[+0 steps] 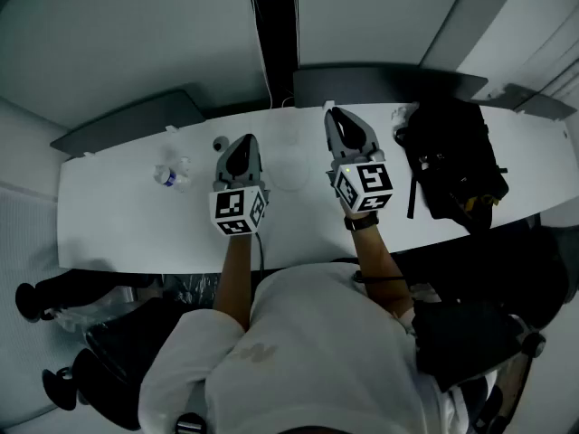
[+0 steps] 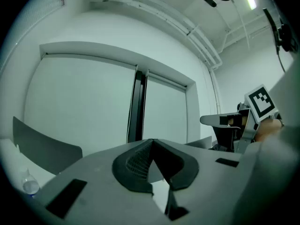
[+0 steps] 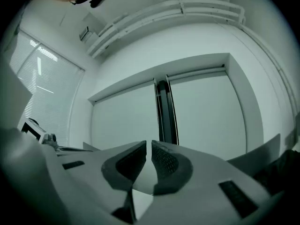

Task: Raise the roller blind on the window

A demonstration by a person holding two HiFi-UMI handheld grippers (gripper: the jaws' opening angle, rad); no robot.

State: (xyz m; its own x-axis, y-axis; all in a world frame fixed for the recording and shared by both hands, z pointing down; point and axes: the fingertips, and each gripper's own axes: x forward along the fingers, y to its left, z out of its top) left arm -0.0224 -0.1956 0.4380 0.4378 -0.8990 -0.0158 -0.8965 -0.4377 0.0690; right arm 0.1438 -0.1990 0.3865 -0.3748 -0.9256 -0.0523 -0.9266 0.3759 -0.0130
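White roller blind [image 3: 124, 121] down, frame centre. Left gripper [image 1: 243, 146] jaws together, right gripper [image 1: 338, 120] jaws slightly apart, both empty, level over desk [image 1: 118, 215]: presumably lining up on it.

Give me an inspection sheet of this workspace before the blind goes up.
Surface: white table, mostly bare.
Job's things: roller blinds down over both panes, dark mullion between them.
Clutter: plastic bottle at left, black bag at right.
Grippers: left gripper shut, empty; right gripper jaws slightly apart, empty; both over the table.
Cables: thin pale cord beside the mullion, possibly the blind's.
Surroundings: chair backs beyond the table; slatted blind on the side wall.
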